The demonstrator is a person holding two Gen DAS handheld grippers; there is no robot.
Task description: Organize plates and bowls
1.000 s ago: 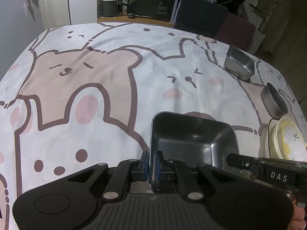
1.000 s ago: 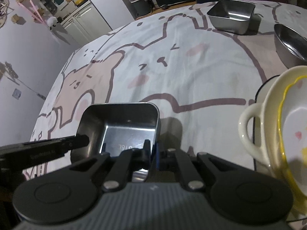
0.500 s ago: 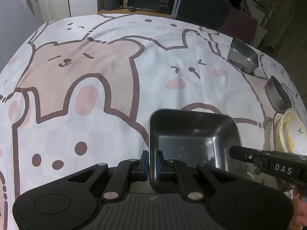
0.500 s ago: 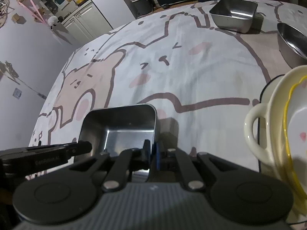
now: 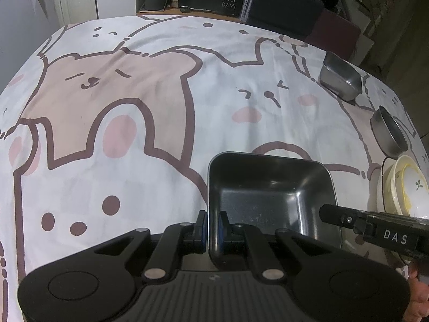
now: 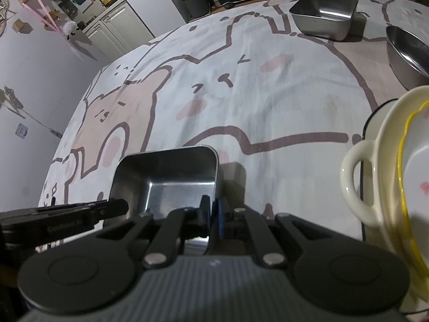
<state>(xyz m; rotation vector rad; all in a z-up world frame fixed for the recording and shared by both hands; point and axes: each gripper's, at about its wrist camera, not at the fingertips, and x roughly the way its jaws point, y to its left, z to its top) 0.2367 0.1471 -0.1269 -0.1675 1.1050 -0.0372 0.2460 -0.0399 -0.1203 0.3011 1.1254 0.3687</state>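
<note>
Now the square steel tray (image 5: pixel 270 196) sits near the front of the counter (image 5: pixel 161 134) on its cartoon-bear cloth, with the left gripper (image 5: pixel 210 226) clamped on its left wall and the right gripper (image 6: pixel 213 213) clamped on its right wall. Beyond it to the right stand a cream bowl stack (image 5: pixel 402 187), a round steel bowl (image 5: pixel 388 131) and a second square tray (image 5: pixel 341 79), each apart from the held one.
</note>
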